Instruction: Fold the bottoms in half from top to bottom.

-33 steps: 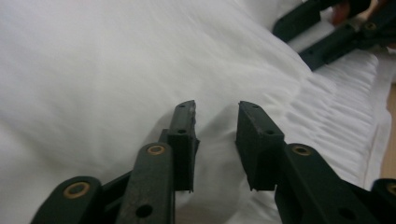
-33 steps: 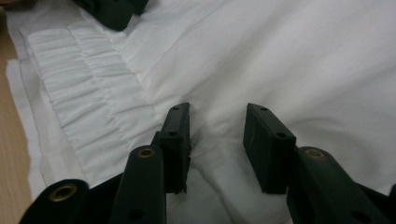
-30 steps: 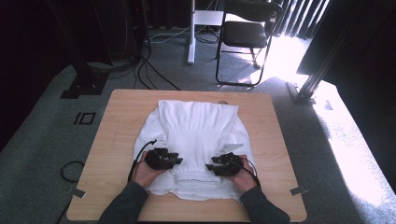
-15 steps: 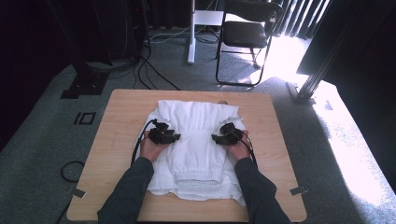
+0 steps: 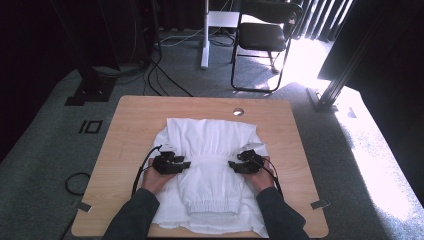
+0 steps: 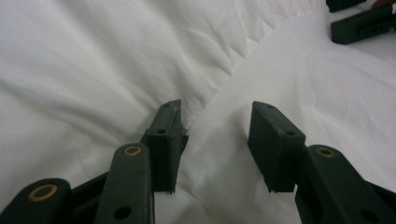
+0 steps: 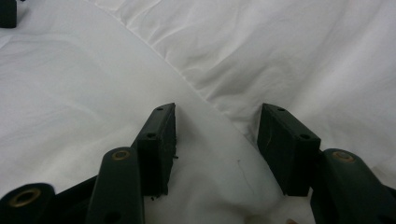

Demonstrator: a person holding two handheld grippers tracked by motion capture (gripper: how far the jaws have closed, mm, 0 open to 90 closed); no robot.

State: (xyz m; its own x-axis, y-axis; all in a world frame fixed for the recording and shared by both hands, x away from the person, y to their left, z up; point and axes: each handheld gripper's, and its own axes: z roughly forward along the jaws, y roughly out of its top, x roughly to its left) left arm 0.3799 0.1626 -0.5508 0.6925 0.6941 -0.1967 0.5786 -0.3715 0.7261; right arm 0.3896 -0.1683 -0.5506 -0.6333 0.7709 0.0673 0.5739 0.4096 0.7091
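The left gripper (image 6: 217, 140) has its jaws apart, about half way, and they have just been opening. Between them lies only flat white cloth with one seam running through the gap; the pads do not press on it. The right gripper (image 7: 217, 144) is the same: jaws apart, recently opening, with a fold edge of the cloth passing between them and nothing pinched. I cannot tell if the jaw tips touch the fabric or are just above it.

The white garment (image 5: 212, 150) lies spread in the middle of the wooden table (image 5: 130, 125). A narrower folded part with a gathered elastic hem (image 5: 212, 206) lies on top, pointing to the near edge. In the high view the left gripper (image 5: 186, 164) is at the left side of this folded part and the right gripper (image 5: 231, 164) at its right side, pointing toward each other, with the folded part between them.

The near edge of the garment comes close to the near edge of the table. On the left, right and far sides bare wood stays free around the cloth. A small round hole (image 5: 238, 111) is near the far edge.

The table stands on grey carpet (image 5: 45, 165). Behind it there is a black folding chair (image 5: 265, 37), cables (image 5: 165, 75) on the floor, and strong sunlight at the right.
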